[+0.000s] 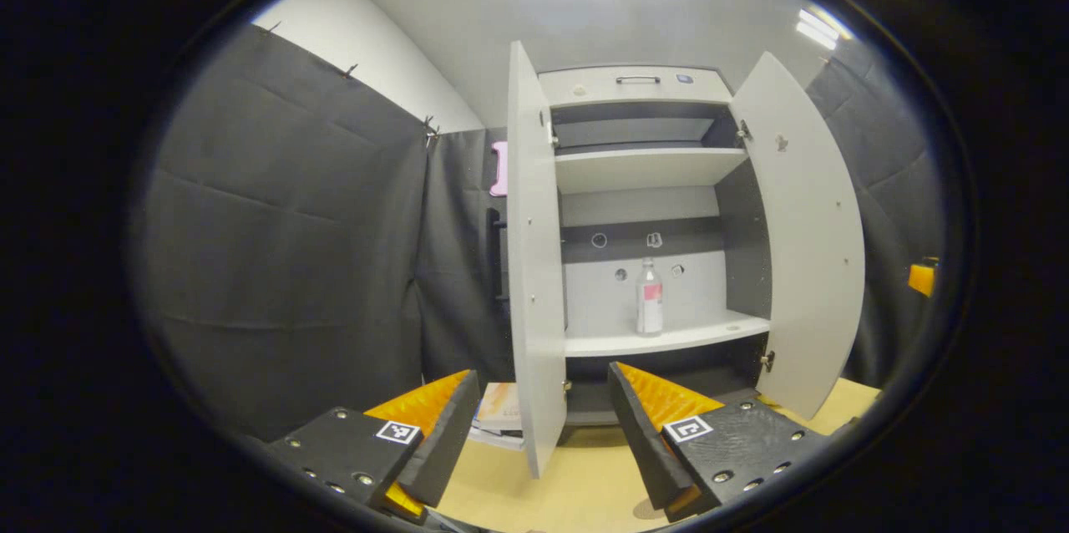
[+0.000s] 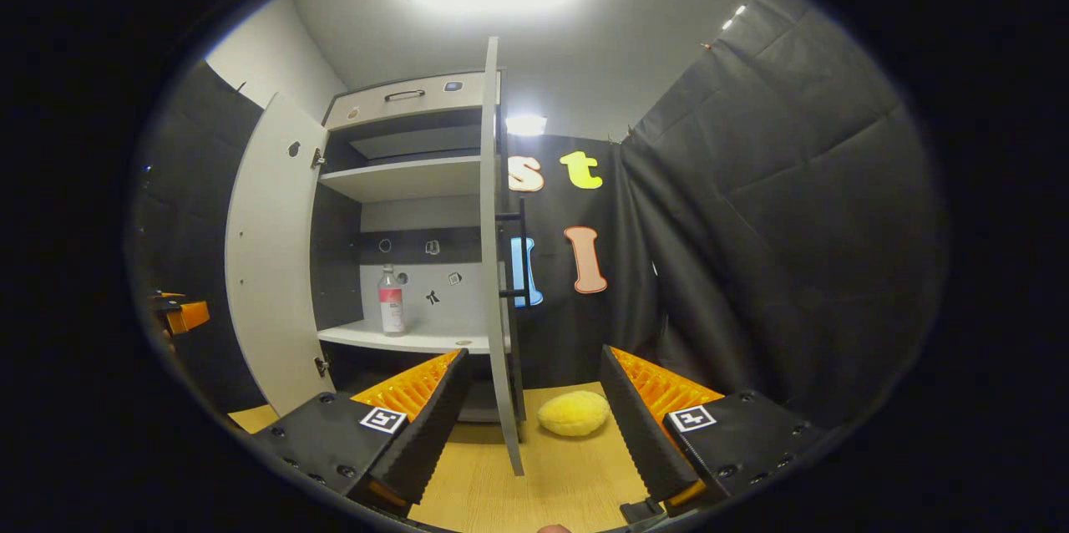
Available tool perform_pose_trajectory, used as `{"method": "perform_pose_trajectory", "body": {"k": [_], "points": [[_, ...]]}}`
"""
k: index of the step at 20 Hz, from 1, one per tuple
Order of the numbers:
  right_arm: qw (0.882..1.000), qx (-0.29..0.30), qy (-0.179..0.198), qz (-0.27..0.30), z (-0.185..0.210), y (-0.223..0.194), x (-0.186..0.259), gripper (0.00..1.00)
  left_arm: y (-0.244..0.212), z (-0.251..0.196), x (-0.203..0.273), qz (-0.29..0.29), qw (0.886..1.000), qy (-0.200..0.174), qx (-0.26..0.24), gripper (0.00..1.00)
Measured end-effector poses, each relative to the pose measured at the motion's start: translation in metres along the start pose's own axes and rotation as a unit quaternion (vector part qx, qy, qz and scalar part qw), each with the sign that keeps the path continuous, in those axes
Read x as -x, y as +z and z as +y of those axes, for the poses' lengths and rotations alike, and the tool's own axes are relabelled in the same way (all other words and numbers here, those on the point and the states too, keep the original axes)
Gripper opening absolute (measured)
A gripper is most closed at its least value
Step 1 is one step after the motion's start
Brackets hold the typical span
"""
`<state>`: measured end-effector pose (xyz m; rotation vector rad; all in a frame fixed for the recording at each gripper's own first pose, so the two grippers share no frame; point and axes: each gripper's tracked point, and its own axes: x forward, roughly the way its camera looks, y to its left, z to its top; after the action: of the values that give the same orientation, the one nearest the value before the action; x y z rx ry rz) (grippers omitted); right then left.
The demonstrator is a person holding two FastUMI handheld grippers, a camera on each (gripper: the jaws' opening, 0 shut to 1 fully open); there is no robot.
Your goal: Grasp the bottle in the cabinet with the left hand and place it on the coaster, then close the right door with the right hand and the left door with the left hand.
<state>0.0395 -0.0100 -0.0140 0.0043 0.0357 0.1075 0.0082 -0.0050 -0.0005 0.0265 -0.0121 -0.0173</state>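
1. Nearest the lens in the left gripper view, the left gripper fills the bottom of the frame with its jaws spread wide and nothing between them; the edge of the cabinet's left door shows in the gap, farther off.
2. Beyond it, in the middle of the frame, stands the cabinet with both doors swung open; the right door hangs out toward the right side of the frame.
3. On the lower shelf, at centre frame, the bottle stands upright, clear with a pinkish label, well apart from the jaws.
4. At the bottom centre, the wooden tabletop runs under the cabinet, and a stack of printed paper lies on it just left of the left door's lower edge.
5. In the right gripper view, the right gripper sits at the bottom of the frame, jaws likewise wide and holding nothing.
6. Between those jaws, farther away on the tabletop, lies a round yellow sponge-like object.
7. Left of centre, the bottle stands on the lower shelf, with one open door seen edge-on at centre frame and the other door at the left.
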Motion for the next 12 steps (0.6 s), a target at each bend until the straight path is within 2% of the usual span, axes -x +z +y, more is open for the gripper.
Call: {"method": "perform_pose_trajectory", "body": {"k": [2, 4, 5, 6, 9, 12], "points": [[1.0, 0.004, 0.014, 0.006, -0.002, -0.009, 0.0, 0.98, 0.001, -0.003, 0.0, -0.006, 1.0, -0.007, -0.006, 0.9], [1.0, 0.01, 0.015, 0.015, -0.011, -0.019, 0.001, 0.95, 0.001, -0.01, -0.003, -0.006, 1.0, -0.025, -0.004, 0.89], [1.0, 0.007, 0.014, 0.02, -0.014, -0.023, 0.003, 0.95, 0.001, -0.015, -0.004, -0.004, 0.999, -0.035, -0.002, 0.96], [1.0, 0.003, 0.012, 0.021, -0.016, -0.023, 0.005, 0.98, 0.0, -0.022, -0.004, 0.001, 0.999, -0.048, 0.001, 0.96], [1.0, 0.01, -0.003, 0.017, -0.029, -0.023, 0.006, 0.95, 0.001, -0.034, -0.006, 0.001, 0.997, -0.071, 0.006, 0.96], [0.999, 0.019, -0.024, 0.017, -0.041, -0.025, 0.006, 0.98, 0.007, -0.044, -0.016, -0.015, 0.996, -0.089, 0.014, 0.96]]}}
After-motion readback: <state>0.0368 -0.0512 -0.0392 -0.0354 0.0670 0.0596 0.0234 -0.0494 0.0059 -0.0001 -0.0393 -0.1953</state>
